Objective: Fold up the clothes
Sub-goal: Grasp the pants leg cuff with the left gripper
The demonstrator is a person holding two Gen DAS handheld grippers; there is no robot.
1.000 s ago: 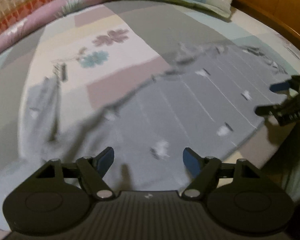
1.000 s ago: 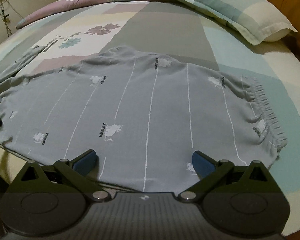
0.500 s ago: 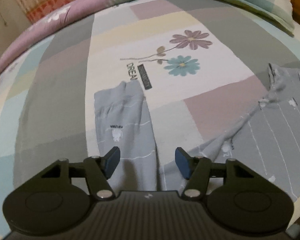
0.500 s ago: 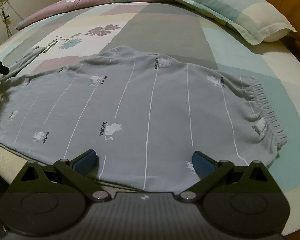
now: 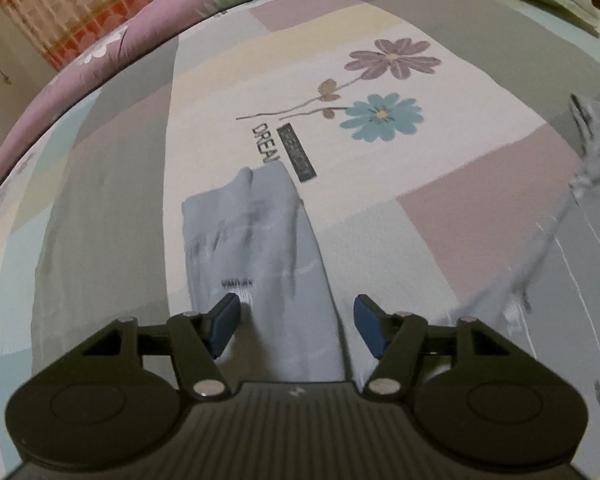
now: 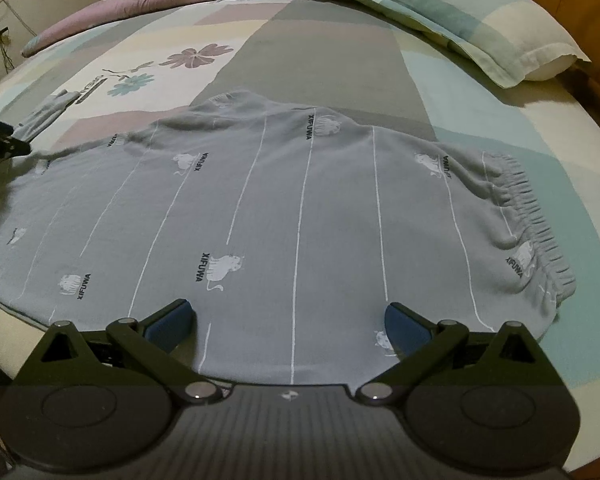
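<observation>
A grey striped garment (image 6: 292,208) with small white cat prints lies spread flat on the bed, its elastic hem (image 6: 536,224) at the right. Its long sleeve (image 5: 260,248) stretches away to the left, and its cuff lies near the printed flowers. My left gripper (image 5: 296,320) is open, its blue fingers on either side of the sleeve and just above it. It also shows in the right wrist view (image 6: 0,140) at the far left edge. My right gripper (image 6: 288,324) is open and empty over the garment's near edge.
The patchwork bedsheet (image 6: 320,60) has a flower print (image 5: 380,80). A pillow (image 6: 460,12) lies at the back right, beside a wooden headboard (image 6: 580,8). A purple rolled quilt (image 5: 100,52) runs along the far side. The bed edge is near the right gripper.
My left gripper has swung left from the garment's body to the sleeve and moved in closer over it. The right gripper has barely moved.
</observation>
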